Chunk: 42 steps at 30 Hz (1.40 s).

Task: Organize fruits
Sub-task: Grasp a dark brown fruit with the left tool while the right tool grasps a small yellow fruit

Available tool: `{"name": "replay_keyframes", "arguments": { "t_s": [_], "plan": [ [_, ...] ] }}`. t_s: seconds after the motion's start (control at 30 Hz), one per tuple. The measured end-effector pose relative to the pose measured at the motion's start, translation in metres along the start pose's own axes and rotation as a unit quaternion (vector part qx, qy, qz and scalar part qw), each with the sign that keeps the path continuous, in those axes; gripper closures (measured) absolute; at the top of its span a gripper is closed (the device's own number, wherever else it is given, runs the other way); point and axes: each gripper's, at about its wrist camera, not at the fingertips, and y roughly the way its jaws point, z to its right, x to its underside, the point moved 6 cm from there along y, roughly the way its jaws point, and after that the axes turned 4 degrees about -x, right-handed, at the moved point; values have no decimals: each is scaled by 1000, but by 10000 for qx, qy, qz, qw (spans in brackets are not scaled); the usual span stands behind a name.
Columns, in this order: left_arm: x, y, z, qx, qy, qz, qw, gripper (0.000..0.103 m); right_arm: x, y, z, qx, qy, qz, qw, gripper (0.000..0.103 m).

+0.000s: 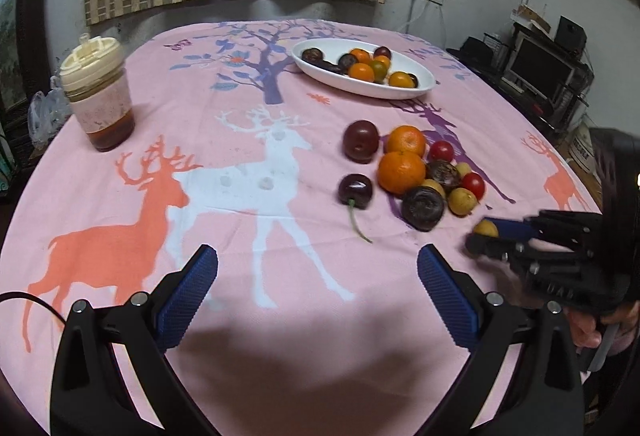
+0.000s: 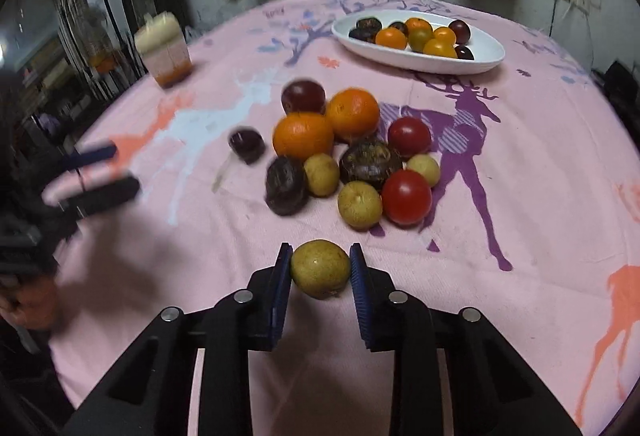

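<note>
Right now the right gripper [image 2: 320, 268] is pinching a small yellow-green fruit [image 2: 320, 269] between its 2 blue pads, one pad pressing on each side of it — the fruit is sitting at the near edge of the loose pile [image 2: 352, 152] on the pink tablecloth [image 2: 520, 164], and whether it is resting on the cloth or just clear of it I cannot tell. The left gripper [image 1: 318, 288] is hanging with its fingers spread wide and nothing between them, over bare cloth to the left of the pile.

What the coming move is turning on, as I judge it, is where the white oval dish [image 2: 486, 48] is lying from the claw — straight ahead across the table and a little to the right, well apart, with the whole pile standing between. The dish's long axis is running roughly across the line of reach, so it is offering a broad side. The fruit will likely need carrying up and over the 2 oranges [image 2: 304, 134], not through them.
</note>
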Motion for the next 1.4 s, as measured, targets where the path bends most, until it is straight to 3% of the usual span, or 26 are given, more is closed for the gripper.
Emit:
{"name": "replay_keyframes", "arguments": {
  "t_s": [0.07,0.13,0.27,0.33,0.57,0.83,0.93,1.07,1.23,1.4],
  "plan": [
    [0,5,14,155,132,-84,9998,5,-7,-10,16,-584,681,457,9949,74],
    [-1,11,32,309,342,-141,9988,7,-9,-19,29,-619,995,695,9907,74],
    [-8,35,63,532,670,-397,9955,42,-10,-33,40,-388,1128,1030,9875,74],
    [-11,49,73,591,699,-565,9942,47,-10,-35,38,-357,1073,1051,9880,74],
    [-19,77,84,635,742,-827,9918,48,-11,-41,39,-296,945,1137,9886,74],
    [-23,84,90,514,965,-733,9913,48,-11,-41,41,-311,948,1121,9887,74],
    [-22,84,90,437,1031,-695,9913,59,-10,-40,41,-310,960,1101,9888,74],
    [-23,82,88,590,940,-732,9911,66,-9,-35,44,-384,1049,987,9888,74],
    [-15,65,91,878,895,-779,9890,66,-8,-34,44,-542,1113,962,9876,74],
    [-22,27,87,1199,1102,-620,9847,66,-13,-32,12,-1171,775,686,9877,74]
  ]
}}
